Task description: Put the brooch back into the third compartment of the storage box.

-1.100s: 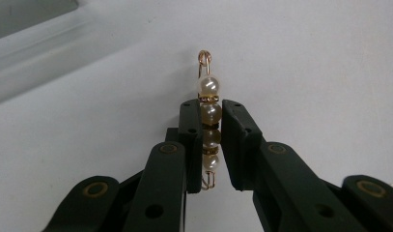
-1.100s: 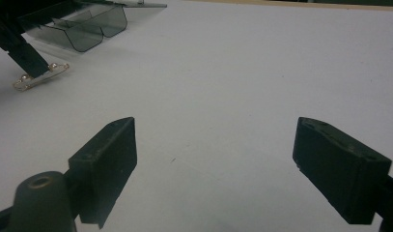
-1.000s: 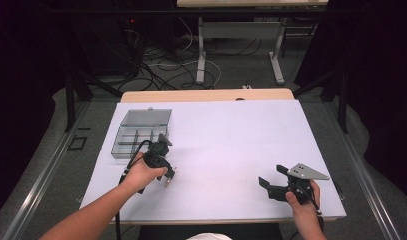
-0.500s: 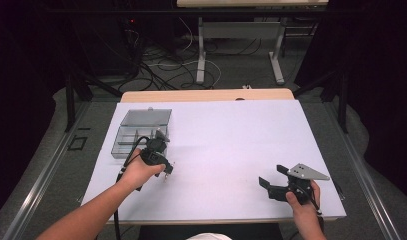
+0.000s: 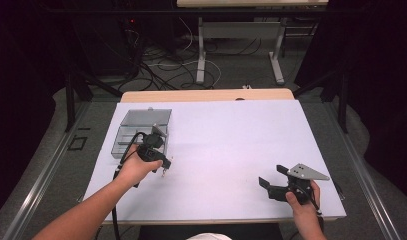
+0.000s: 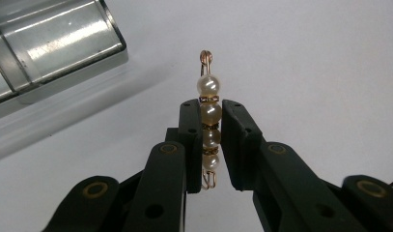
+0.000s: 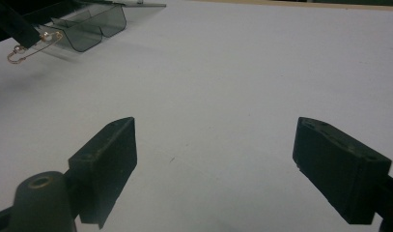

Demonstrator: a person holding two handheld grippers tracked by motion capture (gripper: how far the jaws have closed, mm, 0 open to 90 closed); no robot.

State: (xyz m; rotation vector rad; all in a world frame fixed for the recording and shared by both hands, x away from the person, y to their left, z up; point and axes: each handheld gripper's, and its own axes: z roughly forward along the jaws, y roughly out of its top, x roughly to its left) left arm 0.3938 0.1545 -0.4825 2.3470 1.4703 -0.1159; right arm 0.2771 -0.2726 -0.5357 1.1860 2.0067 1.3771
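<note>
While the left forearm reaches in from the near left edge, values read as follows:
Left gripper (image 6: 207,133): jaws clamped on the pearl pin (image 6: 208,121), held off the desk (image 5: 231,145).
Pearl pin position: lengthwise between the jaws, far end protruding; just near-right of the clear compartment box (image 5: 141,131).
Left hand (image 5: 133,167): wrapped around the gripper body, cable trailing toward the near edge.
Right gripper (image 7: 213,164): jaws spread wide, nothing between them.
Right hand (image 5: 303,200): at the near right corner, gripper low over the desk, pointing left.
</note>
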